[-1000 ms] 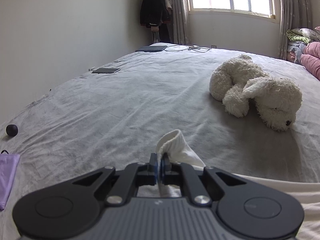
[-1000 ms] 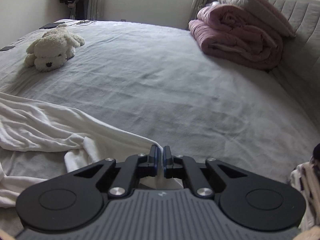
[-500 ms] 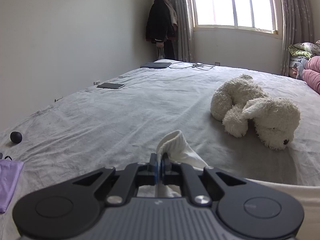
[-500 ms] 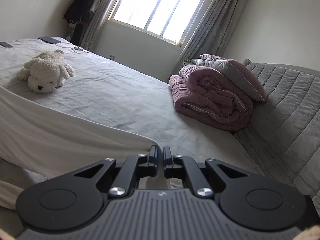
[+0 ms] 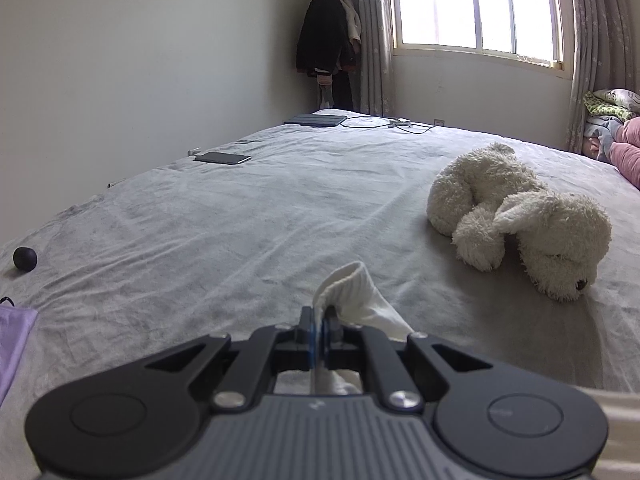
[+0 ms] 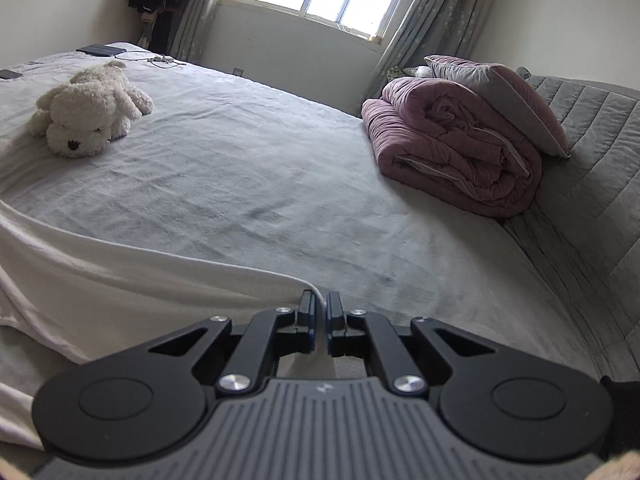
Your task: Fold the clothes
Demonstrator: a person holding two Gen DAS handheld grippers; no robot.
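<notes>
The white garment (image 6: 120,280) hangs stretched between my 2 claws above the grey bed (image 6: 260,168). My left claw (image 5: 319,334) is clenched on a ribbed cuff that pokes up past its tips. My right claw (image 6: 319,322) is clamped on the garment's edge. A plush dog (image 5: 520,220) lies far right of the left claw.

We look from low behind each hand-held gripper, close over the grey bed (image 5: 224,240): the left view faces the far corner and window (image 5: 476,4), the right view faces the headboard side, and both share the plush dog (image 5: 520,216), window and white garment (image 6: 120,280).
</notes>
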